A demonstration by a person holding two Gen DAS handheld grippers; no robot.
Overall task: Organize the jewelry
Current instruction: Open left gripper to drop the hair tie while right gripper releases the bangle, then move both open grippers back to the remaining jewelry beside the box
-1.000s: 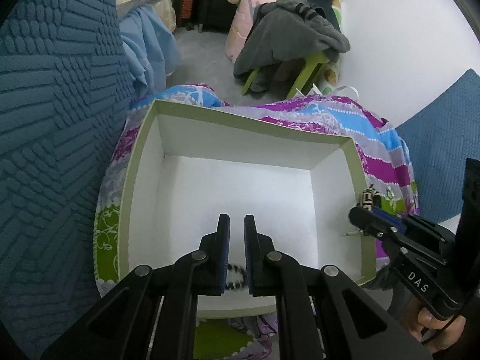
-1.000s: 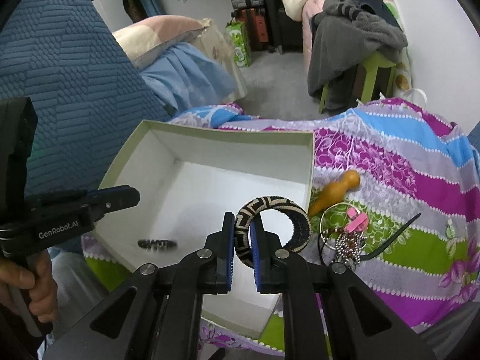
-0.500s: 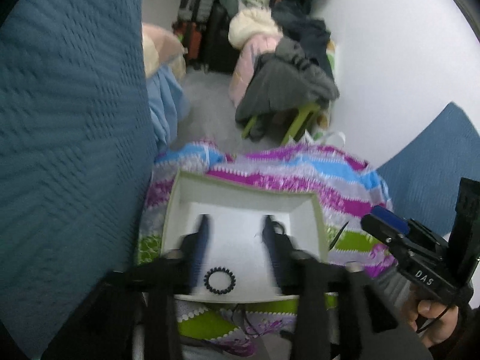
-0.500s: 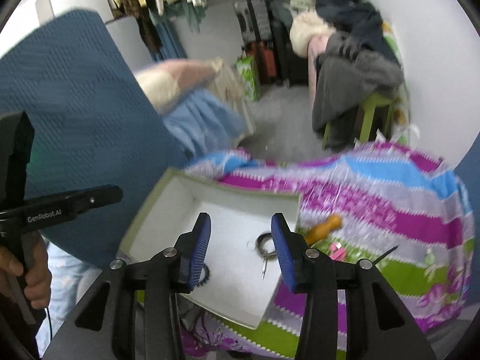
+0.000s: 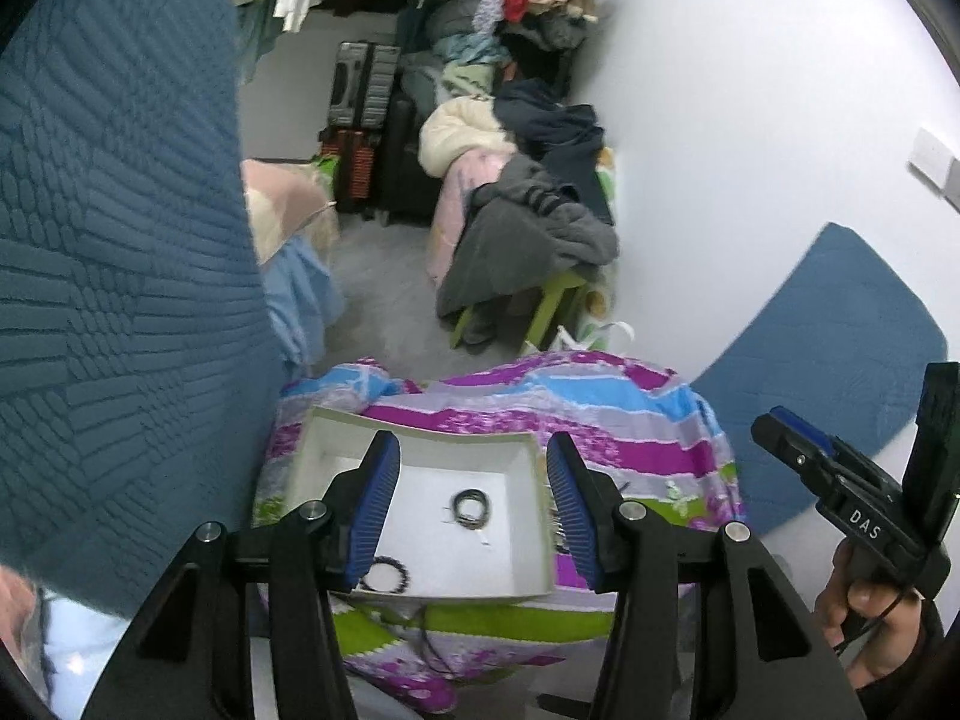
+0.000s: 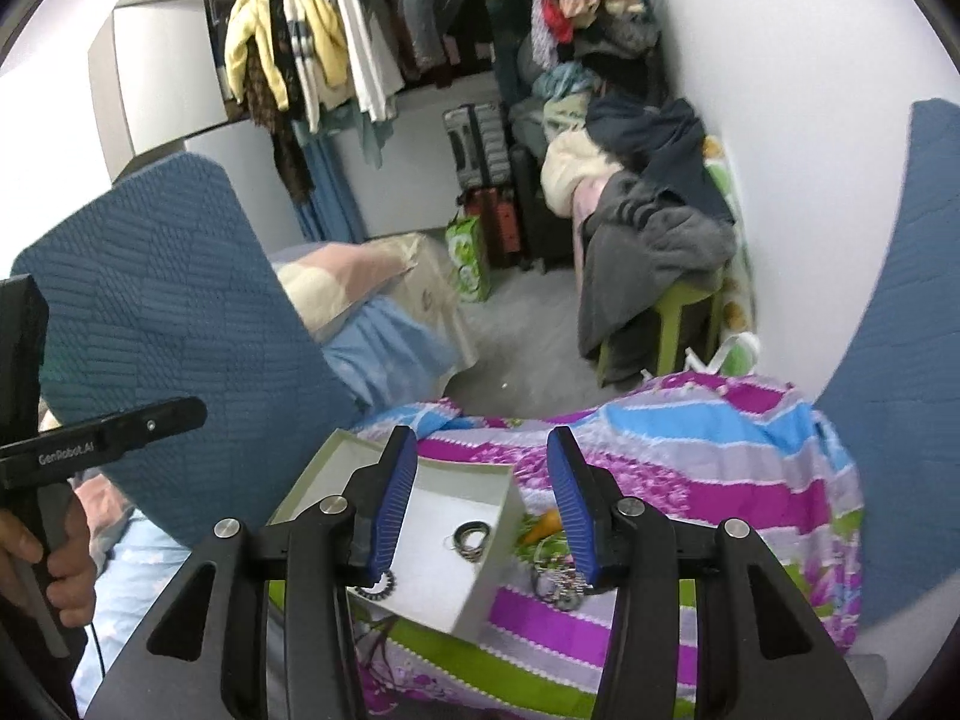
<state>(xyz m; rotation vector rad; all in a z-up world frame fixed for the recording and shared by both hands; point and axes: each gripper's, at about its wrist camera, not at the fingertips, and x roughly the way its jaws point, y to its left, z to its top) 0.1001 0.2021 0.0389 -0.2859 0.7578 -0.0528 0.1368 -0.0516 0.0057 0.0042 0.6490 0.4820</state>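
Note:
A white box with a green rim (image 5: 543,516) (image 6: 498,534) sits on a purple, blue and green striped cloth (image 5: 630,414) (image 6: 690,468). Inside lie a woven bracelet (image 5: 472,505) (image 6: 471,538) and a black coiled hair tie (image 5: 387,577) (image 6: 375,588). My left gripper (image 5: 473,501) is open and empty, high above the box. My right gripper (image 6: 483,498) is open and empty, also high above it. An orange wooden piece (image 6: 543,525) and a bunch of metal chains (image 6: 558,585) lie on the cloth right of the box.
Blue quilted cushions (image 5: 108,240) (image 6: 162,324) stand at the left, another (image 5: 840,360) at the right. Behind are a green stool with grey clothes (image 6: 654,264), suitcases (image 6: 480,144), a clothes rack (image 6: 336,30) and the white wall.
Both grippers opened and let go: the hair tie and the woven bracelet now lie in the box. Both grippers then rose and pulled back far above the box.

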